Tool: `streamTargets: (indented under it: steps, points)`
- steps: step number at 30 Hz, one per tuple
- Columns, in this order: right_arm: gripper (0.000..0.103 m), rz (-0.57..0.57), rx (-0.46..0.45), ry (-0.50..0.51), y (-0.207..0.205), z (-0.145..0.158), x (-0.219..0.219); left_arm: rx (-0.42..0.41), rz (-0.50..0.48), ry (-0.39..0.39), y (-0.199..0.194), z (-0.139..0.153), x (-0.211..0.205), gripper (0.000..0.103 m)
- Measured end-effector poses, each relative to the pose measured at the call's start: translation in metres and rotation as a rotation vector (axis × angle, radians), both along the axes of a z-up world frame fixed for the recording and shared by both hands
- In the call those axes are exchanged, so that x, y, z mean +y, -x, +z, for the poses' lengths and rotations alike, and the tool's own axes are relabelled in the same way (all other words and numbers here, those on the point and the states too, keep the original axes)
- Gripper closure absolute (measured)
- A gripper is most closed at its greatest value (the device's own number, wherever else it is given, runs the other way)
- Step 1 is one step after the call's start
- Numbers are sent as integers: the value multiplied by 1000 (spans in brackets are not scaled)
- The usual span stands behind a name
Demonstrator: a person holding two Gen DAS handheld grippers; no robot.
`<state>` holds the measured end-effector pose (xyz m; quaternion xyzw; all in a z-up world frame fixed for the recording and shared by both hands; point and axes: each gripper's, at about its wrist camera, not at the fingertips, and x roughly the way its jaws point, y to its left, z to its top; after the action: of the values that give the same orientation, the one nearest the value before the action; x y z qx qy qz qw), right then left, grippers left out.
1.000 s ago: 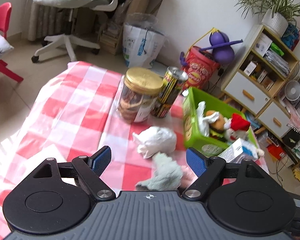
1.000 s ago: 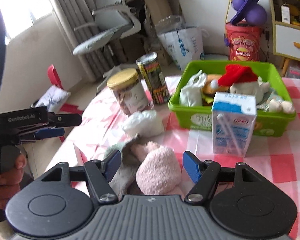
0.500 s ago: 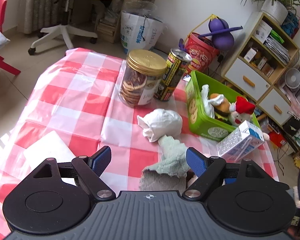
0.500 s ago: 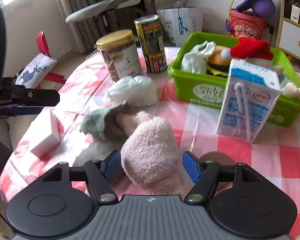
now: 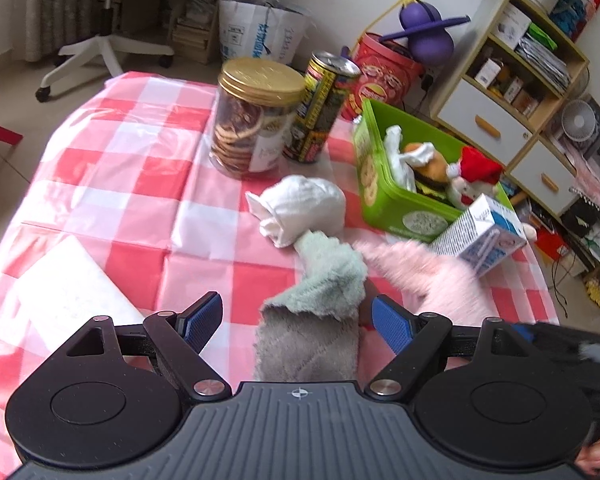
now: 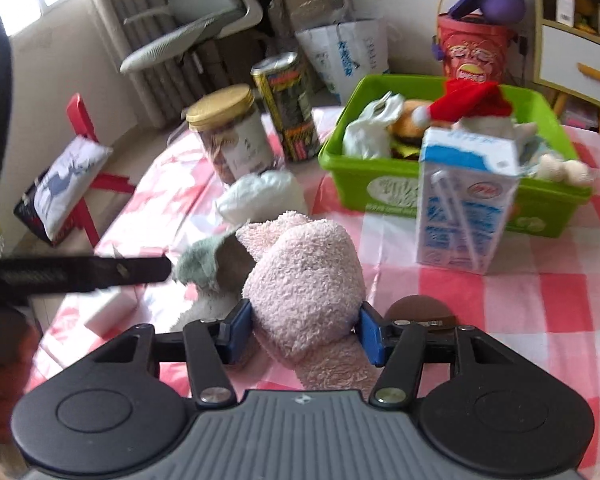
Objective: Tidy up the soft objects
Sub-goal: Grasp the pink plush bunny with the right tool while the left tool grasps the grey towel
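Note:
My right gripper (image 6: 306, 330) is shut on a fluffy pink sock (image 6: 306, 276), which shows blurred in the left wrist view (image 5: 428, 276). A grey-green towel (image 5: 320, 300) lies between the open fingers of my left gripper (image 5: 298, 322), untouched; it also shows in the right wrist view (image 6: 208, 268). A white balled cloth (image 5: 300, 208) lies beyond it on the checked tablecloth. The green bin (image 5: 384, 196) at right holds plush toys, among them a burger and a Santa-hat doll (image 6: 472, 100).
A cookie jar with gold lid (image 5: 256, 116) and a tall can (image 5: 320, 108) stand behind the white cloth. A milk carton (image 6: 464, 200) stands in front of the bin. A white sponge block (image 5: 68, 292) lies at left. A brown disc (image 6: 418, 308) lies near my right fingers.
My right gripper has closed on the pink sock and lifted it slightly. My left gripper has moved forward over the grey-green towel, staying open.

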<state>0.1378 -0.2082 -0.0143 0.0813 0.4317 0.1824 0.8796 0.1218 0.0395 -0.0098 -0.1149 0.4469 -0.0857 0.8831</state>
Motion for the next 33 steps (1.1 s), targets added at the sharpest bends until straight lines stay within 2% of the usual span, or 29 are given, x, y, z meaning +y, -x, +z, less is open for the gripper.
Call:
streamTargets:
  steps: [6, 12, 20, 27, 30, 32, 33]
  points:
    - [63, -57, -3, -64, 16, 19, -19, 8, -42, -51, 0, -12, -20, 22]
    - [63, -97, -27, -140, 31, 35, -33, 24, -131, -143, -1, -29, -51, 22]
    - [63, -106, -48, -174, 41, 43, -40, 32, -198, -272, -3, -47, -74, 22]
    - [63, -108, -49, -180, 41, 43, -41, 37, -224, -346, -5, -64, -83, 22]
    - [63, -111, -48, -181, 40, 43, -42, 25, -229, -339, -5, -63, -84, 25]
    - [63, -113, -50, -178, 40, 43, -42, 22, -227, -326, -5, -63, -81, 32]
    - [63, -115, -50, -177, 40, 43, -42, 18, -225, -325, -5, -62, -80, 40]
